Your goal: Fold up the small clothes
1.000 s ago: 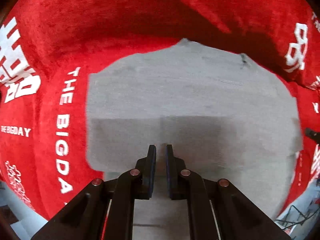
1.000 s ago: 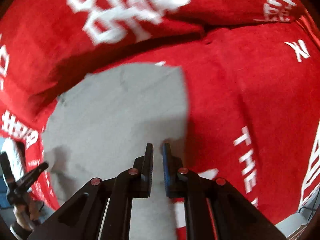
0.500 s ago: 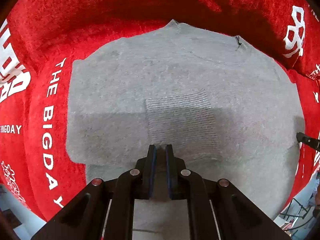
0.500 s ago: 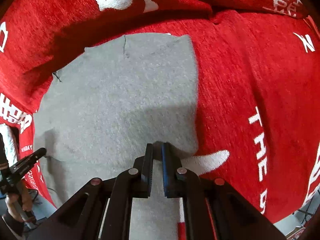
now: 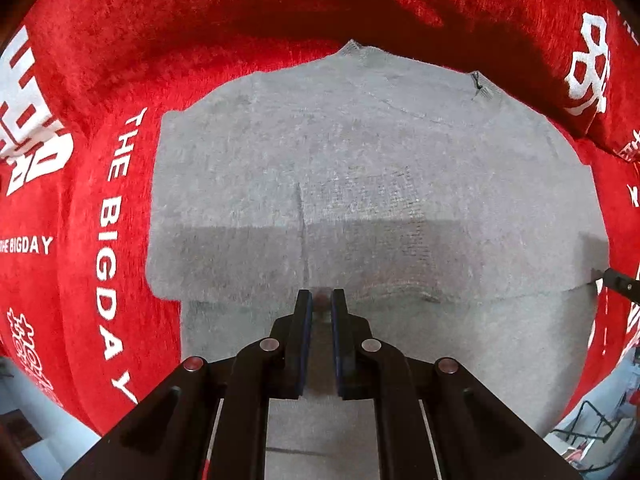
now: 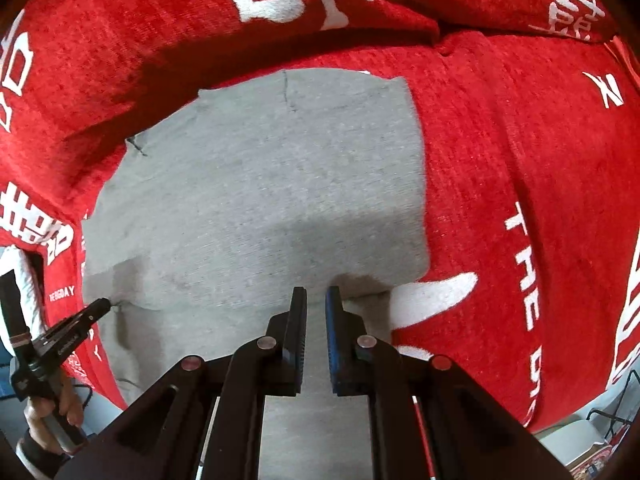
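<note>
Both grippers have carried the near edge of the grey garment (image 5: 360, 184) further up over itself since a second ago, so more of the cloth now shows in each view and the red cover's far fold sits further off. The garment lies on the red cover (image 5: 100, 112), on the seat below the back cushion, its neck end at twelve o'clock and a ribbed patch near the middle.

The left gripper (image 5: 320, 300) points straight down at six o'clock in its own view, jaws nearly closed on a thin bit of grey cloth at the folded edge. The right gripper (image 6: 316, 296) is likewise almost closed, pinching the same folded edge near the garment's right-hand side; its tip shows at three o'clock in the left view. From the right camera, the left gripper appears at eight o'clock, held by a hand (image 6: 52, 420) with a white sleeve above it.

My guess is the fold is midway, with the lifted layer not yet laid down. The grips look shallow, so a quick pull could slip the cloth out of one jaw and let that corner flop back. If one hand travels further than the other, the fold line would go crooked. The plush cover might also drag the under layer and bunch it.
</note>
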Available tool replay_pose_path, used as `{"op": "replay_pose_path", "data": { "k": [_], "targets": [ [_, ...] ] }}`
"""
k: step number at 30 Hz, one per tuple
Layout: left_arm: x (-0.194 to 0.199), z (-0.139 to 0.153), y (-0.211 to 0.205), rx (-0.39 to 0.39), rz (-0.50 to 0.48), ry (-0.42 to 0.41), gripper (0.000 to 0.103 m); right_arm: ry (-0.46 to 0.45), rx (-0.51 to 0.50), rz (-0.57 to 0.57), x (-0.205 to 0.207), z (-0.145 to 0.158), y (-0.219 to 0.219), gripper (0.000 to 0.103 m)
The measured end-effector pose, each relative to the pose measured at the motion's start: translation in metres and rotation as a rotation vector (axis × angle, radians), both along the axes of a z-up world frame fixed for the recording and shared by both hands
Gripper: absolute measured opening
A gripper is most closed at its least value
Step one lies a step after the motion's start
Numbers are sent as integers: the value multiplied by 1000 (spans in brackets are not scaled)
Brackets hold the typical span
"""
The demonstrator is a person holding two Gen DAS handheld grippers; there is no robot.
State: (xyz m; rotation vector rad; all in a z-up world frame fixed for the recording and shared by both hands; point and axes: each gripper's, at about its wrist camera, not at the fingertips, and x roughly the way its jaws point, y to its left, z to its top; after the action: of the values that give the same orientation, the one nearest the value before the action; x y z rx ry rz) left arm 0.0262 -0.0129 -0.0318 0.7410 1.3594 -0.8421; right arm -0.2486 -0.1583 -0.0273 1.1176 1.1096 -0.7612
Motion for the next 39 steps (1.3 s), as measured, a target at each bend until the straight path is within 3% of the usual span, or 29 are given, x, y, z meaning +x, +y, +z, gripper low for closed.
{"op": "replay_pose_path", "data": {
  "k": [9, 18, 20, 21, 22, 23, 24, 30, 34, 39],
  "targets": [
    [-2, -9, 4, 62, 10, 7, 11, -16, 21, 8, 18, -2, 13, 11],
    [-2, -7, 15, 53, -4, 11, 11, -23, 33, 29, 34, 0, 26, 11],
    [1, -8, 16, 50, 1, 20, 11, -23, 36, 33, 36, 1, 30, 16],
    [2, -8, 18, 50, 5, 25, 12, -23, 37, 33, 37, 2, 32, 30],
    [3, -8, 21, 52, 6, 26, 32, -22, 35, 33, 38, 3, 34, 47],
    [4, -8, 23, 57, 11, 25, 55, -23, 25, 34, 39, 5, 37, 53],
    [7, -9, 26, 71, 23, 20, 103, -24, 17, 36, 39, 7, 41, 56],
    [16, -2, 39, 42, 36, 17, 101, -23, 19, 35, 40, 12, 56, 57],
    [18, 5, 50, 32, 6, -3, 101, -35, 13, 23, 37, 16, 70, 73],
    [15, 1, 66, 35, -31, 34, 101, -90, -42, 1, 27, 29, 90, 84]
  ]
}}
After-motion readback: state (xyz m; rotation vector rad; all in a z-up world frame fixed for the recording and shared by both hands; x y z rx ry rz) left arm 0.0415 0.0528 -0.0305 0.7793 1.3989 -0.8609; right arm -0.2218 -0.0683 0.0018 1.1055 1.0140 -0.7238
